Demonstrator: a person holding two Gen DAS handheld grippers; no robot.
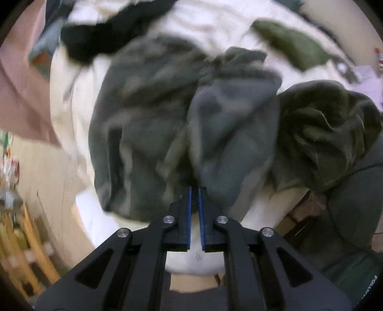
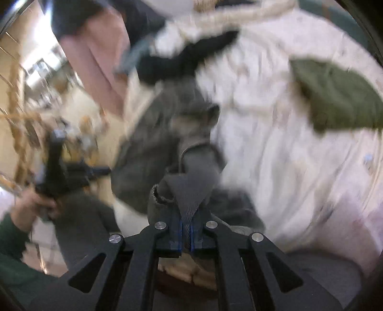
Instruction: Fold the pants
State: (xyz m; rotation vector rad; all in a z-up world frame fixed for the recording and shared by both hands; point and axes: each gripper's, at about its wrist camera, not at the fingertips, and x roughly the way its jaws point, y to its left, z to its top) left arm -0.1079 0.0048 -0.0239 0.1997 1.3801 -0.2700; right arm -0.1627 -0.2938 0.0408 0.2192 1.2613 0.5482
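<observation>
Right gripper: jaws closed down to a narrow gap, with a fold of the grey pants pinched between the blue pads. The fabric rises from the pads as a taut ribbed wedge, a hemmed edge curling just left of it. The rest of the garment trails away from the jaws over the white bedsheet, its far end reaching a black garment on that sheet.

Left gripper: jaws drawn nearly together, only a thin slit between the blue pads. Its tips sit at the near edge of the grey pants; the picture is blurred, and whether cloth is caught in the slit cannot be told. In the right wrist view this gripper shows at the left of the pants, carried in a hand with a dark green sleeve.

The pants lie crumpled in the middle of the bedsheet. An olive green garment lies on the sheet beyond the pants, to the right. A dark green bundle rests against the pants' right side.
</observation>
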